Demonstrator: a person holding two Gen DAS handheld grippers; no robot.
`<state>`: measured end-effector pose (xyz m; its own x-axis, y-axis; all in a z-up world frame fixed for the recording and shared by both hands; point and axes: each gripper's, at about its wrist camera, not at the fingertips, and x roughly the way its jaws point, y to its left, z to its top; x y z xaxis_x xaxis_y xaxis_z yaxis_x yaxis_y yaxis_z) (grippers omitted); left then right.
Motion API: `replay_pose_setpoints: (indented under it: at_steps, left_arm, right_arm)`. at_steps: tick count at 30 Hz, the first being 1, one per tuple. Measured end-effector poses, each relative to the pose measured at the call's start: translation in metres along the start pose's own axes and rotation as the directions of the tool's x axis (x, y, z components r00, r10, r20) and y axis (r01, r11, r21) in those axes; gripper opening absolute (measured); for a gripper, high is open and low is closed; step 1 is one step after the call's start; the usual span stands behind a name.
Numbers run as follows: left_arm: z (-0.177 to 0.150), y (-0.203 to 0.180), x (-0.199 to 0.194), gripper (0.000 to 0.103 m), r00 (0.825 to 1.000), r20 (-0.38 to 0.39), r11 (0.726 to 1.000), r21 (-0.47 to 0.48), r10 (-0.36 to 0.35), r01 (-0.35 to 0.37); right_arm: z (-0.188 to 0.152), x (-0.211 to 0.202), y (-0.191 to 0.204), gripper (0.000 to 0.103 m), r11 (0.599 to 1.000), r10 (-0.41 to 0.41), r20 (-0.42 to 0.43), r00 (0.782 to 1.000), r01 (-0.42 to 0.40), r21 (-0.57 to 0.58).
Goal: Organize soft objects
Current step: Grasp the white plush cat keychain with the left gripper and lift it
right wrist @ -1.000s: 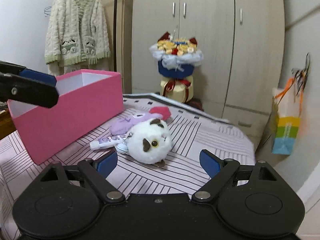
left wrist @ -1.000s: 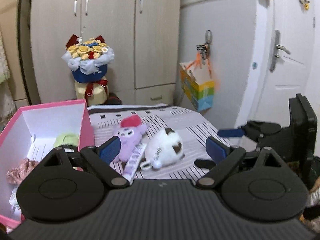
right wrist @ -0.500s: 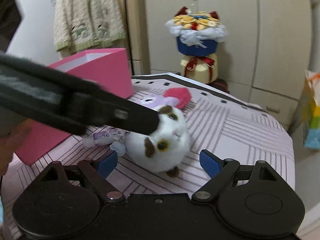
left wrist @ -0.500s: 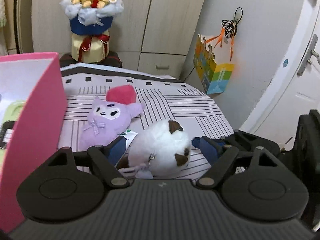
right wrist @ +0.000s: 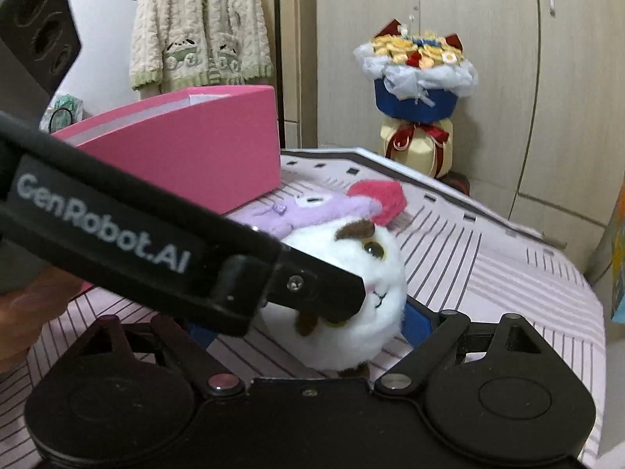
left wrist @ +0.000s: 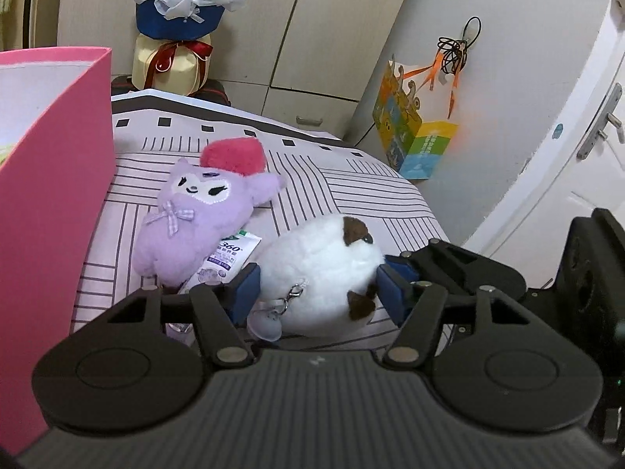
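A round white plush with brown patches (left wrist: 324,269) lies on the striped tablecloth. My left gripper (left wrist: 318,287) has a blue pad against each side of it, jaws closed in on its body. In the right wrist view the same plush (right wrist: 351,293) sits between my right gripper's (right wrist: 308,328) pads, which also press its sides; the left gripper's arm (right wrist: 156,250) crosses in front. A purple plush with a red cap (left wrist: 203,215) lies just behind, beside the pink box (left wrist: 50,179).
A small white sachet (left wrist: 230,254) lies under the purple plush. A flower bouquet (left wrist: 183,11) stands behind the table. A colourful paper bag (left wrist: 414,133) hangs on the right wall. The table edge (left wrist: 425,211) drops off to the right.
Both grippers moved forward onto the white plush and their jaws narrowed around it. The left gripper's arm now crosses the right wrist view.
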<state>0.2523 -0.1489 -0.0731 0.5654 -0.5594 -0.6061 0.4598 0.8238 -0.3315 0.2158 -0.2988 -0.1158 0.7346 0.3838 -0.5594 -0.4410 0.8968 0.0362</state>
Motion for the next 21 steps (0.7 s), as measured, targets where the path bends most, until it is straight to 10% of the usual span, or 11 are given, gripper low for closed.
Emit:
replay_pose_setpoints:
  at_steps: [11, 21]
  left_arm:
    - [-0.01, 0.0, -0.008, 0.064, 1.0, 0.03, 0.999, -0.041, 0.003, -0.001]
    - [-0.024, -0.012, -0.021, 0.064, 0.999, 0.002, 0.999, -0.01, -0.039, 0.039]
  right_arm:
    - [-0.006, -0.015, 0.009, 0.062, 0.995, -0.048, -0.016, 0.999, 0.049, 0.087]
    - [-0.019, -0.035, 0.02, 0.061, 0.976, -0.105, -0.013, 0.994, 0.106, 0.188]
